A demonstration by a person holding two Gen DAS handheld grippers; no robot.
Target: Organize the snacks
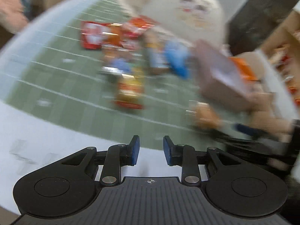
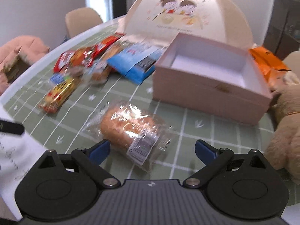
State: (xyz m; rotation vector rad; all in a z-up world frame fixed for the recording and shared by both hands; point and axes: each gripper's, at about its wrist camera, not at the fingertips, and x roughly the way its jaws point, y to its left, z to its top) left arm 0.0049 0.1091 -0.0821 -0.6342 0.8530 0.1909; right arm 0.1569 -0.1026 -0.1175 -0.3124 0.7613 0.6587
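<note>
Right gripper (image 2: 152,148) fingers spread wide beside the wrapped bread roll (image 2: 131,129); left gripper (image 1: 151,150) fingers narrowly parted, holding nothing.

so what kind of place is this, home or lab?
Probably a home dining area. A round table with a green grid-patterned cloth, padded beige chairs around it, a plush toy at the edge, and a pink gift box beside loose snack packs.
</note>
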